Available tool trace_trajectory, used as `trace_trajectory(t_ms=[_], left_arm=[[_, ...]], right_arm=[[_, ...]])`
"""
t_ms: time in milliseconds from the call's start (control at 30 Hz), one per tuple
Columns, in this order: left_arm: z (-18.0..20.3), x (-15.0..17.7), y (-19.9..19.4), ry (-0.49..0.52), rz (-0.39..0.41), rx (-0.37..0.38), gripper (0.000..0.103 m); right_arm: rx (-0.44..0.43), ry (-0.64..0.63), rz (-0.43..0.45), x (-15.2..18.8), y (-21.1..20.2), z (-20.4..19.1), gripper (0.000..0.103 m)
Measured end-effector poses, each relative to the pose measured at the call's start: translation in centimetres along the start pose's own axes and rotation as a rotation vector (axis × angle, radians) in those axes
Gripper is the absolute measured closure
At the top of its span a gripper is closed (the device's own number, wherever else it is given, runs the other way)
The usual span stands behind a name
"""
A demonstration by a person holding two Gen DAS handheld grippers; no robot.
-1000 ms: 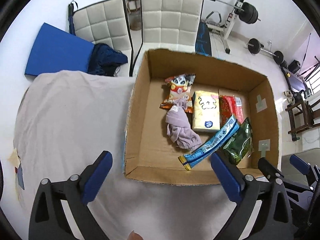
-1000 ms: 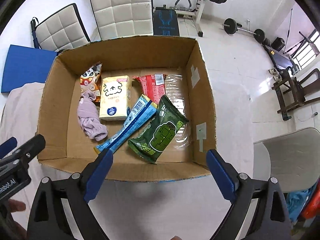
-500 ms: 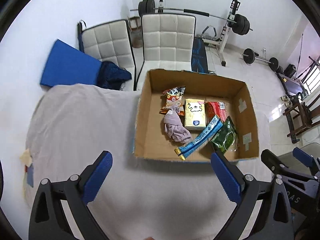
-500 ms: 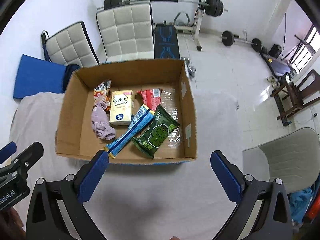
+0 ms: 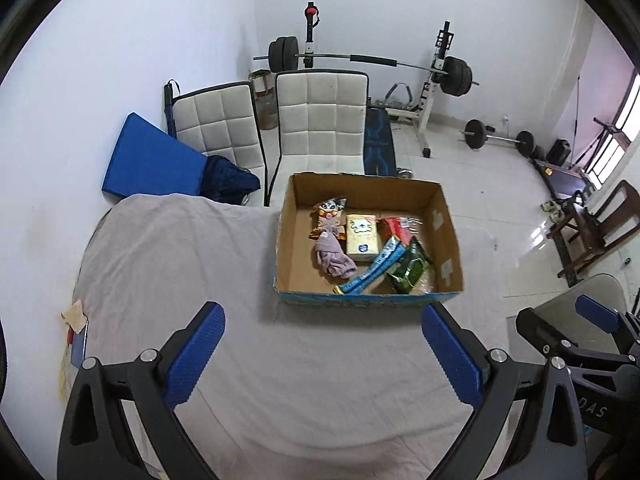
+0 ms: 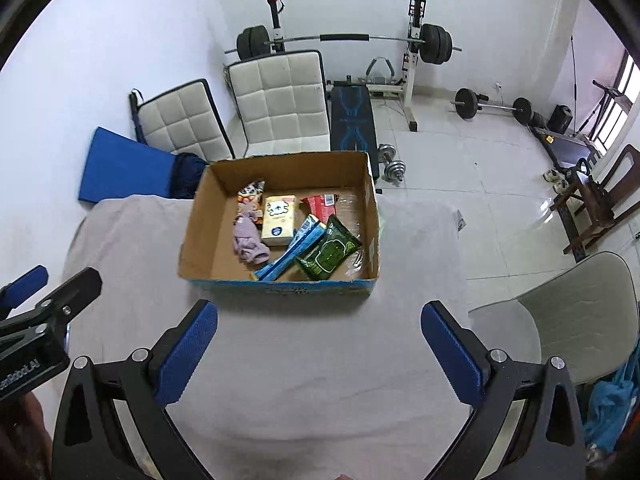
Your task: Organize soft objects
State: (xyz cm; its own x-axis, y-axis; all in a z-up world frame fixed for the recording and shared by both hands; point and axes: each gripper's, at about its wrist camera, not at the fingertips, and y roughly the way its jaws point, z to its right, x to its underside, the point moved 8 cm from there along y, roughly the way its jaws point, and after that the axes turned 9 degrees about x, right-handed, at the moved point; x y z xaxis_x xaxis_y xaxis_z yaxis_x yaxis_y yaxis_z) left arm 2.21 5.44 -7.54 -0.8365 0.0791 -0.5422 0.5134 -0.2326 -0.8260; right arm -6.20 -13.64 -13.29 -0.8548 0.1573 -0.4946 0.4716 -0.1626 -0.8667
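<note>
The left tool (image 5: 322,344) hung wide open and held nothing, its blue pads spread over the grey cloth that covered the counter (image 5: 180,264). The right tool (image 6: 320,344) was likewise fully spread and empty, above the same cloth on the near side of the cardboard box (image 6: 192,236).

The soft things lay inside that box, which sat on the counter's far half. A crumpled lilac cloth (image 6: 250,244) rested left of centre, its upper end on a cartoon-printed snack packet (image 6: 250,196). Just beside it lay a yellow tissue pack (image 6: 279,220), then a red packet (image 6: 320,205) toward the back. A long blue packet (image 6: 292,254) ran diagonally to the front wall, touching a dark green packet (image 6: 328,254) on its right.

Beyond the counter stood two white padded chairs (image 5: 320,120), a blue mat (image 5: 152,162) against the wall and a barbell rack (image 6: 344,40).
</note>
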Motion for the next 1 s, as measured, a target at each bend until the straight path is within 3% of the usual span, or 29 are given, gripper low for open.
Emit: trace_trajectory(t_ms=[367, 567, 1000], left_arm=[[0.8, 1.2, -5.3, 0.005, 0.029, 0.021, 0.002], [1.2, 1.9, -7.2, 0.008, 0.045, 0.032, 0.002], [1.0, 1.4, -8.0, 0.007, 0.097, 0.001, 0.002]], right_arm=[[-0.017, -0.016, 0.075, 2.3, -9.2, 0.3, 0.0], [-0.018, -0.036, 0.089, 3.3, -12.2, 0.0, 0.0], [0.033, -0.011, 0.118, 2.6, -13.0, 0.9, 0.0]])
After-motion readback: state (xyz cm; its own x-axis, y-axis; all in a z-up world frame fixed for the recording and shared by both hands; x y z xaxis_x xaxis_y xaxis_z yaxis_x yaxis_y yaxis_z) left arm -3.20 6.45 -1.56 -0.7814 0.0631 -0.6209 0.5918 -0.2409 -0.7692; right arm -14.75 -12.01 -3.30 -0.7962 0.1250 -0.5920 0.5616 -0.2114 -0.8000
